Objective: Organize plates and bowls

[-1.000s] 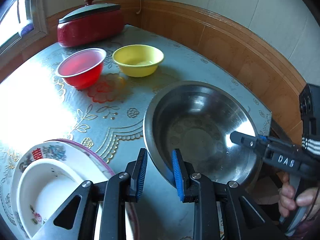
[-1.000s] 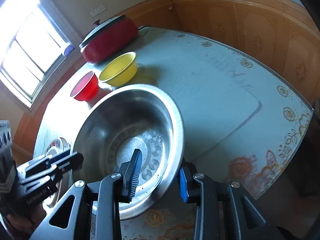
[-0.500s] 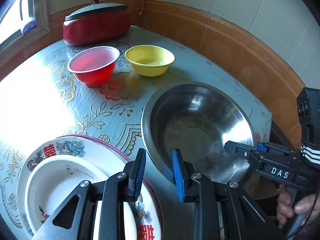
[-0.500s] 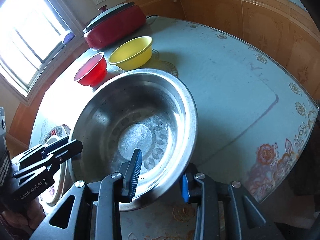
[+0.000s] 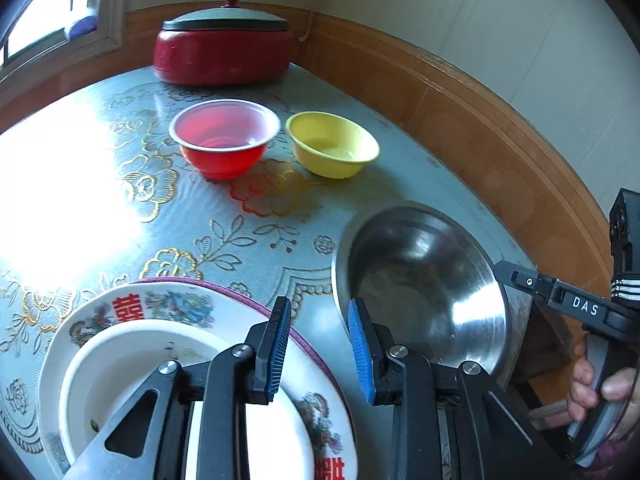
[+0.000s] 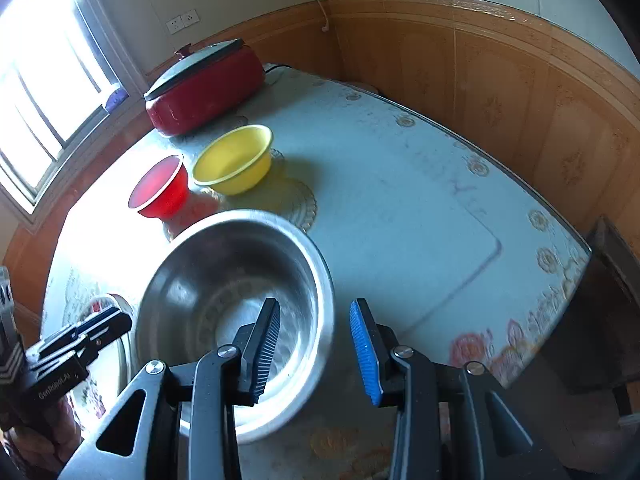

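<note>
A large steel bowl (image 5: 420, 292) (image 6: 236, 288) stands on the table near its front edge. My right gripper (image 6: 316, 344) is open just above its near rim, one finger over the inside and one outside, the pads clear of the metal. To the bowl's left lies a flowered plate (image 5: 160, 304) with a white bowl (image 5: 120, 360) stacked on it. My left gripper (image 5: 320, 344) is open over the gap between that plate and the steel bowl, holding nothing. Farther back sit a red bowl (image 5: 224, 136) and a yellow bowl (image 5: 332, 144).
A red pot with a dark lid (image 5: 224, 52) stands at the back of the table (image 6: 420, 220), near the window. A wooden-panelled wall runs close along the right side. A hand (image 5: 592, 392) holds the right gripper's handle beyond the table's edge.
My left gripper has drawn away from the steel bowl's rim toward the plate stack. My right gripper has lifted off the rim. Both pairs of jaws stand slightly wider.
</note>
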`<state>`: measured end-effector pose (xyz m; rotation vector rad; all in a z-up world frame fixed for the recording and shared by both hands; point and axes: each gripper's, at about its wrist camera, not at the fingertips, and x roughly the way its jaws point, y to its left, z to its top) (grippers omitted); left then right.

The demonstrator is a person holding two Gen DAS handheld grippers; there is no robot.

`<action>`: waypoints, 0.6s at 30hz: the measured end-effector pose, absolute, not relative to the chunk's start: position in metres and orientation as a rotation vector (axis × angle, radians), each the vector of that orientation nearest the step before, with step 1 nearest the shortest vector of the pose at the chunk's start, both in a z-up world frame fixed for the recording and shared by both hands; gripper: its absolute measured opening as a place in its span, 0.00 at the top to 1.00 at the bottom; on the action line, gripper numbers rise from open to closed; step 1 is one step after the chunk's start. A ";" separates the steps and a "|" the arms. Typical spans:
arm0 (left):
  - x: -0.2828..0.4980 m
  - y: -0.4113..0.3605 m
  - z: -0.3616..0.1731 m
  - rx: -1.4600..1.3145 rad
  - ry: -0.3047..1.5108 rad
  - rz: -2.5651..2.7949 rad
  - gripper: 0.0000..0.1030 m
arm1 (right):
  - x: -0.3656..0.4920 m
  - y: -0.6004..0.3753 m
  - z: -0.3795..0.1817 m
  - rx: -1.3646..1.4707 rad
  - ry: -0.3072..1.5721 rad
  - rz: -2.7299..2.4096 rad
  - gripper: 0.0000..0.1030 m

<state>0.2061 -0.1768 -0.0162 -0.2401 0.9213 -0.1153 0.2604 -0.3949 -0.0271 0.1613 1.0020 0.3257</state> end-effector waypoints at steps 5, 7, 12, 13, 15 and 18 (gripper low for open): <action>0.224 -0.174 -0.011 -0.297 0.915 -0.046 0.71 | 0.301 -0.383 -0.018 0.119 1.008 0.448 0.65; 0.232 -0.175 -0.008 -0.319 0.916 -0.038 0.71 | 0.318 -0.381 -0.017 0.129 1.027 0.515 0.65; 0.257 -0.172 -0.002 -0.374 0.923 0.016 0.71 | 0.363 -0.378 -0.025 0.194 1.147 0.675 0.65; 0.264 -0.172 -0.003 -0.390 0.928 0.027 0.71 | 0.370 -0.378 -0.026 0.200 1.165 0.697 0.65; 0.274 -0.173 -0.002 -0.408 0.927 0.052 0.71 | 0.381 -0.377 -0.028 0.203 1.188 0.742 0.65; 0.290 -0.178 -0.001 -0.426 0.925 0.068 0.71 | 0.395 -0.376 -0.024 0.168 1.184 0.775 0.66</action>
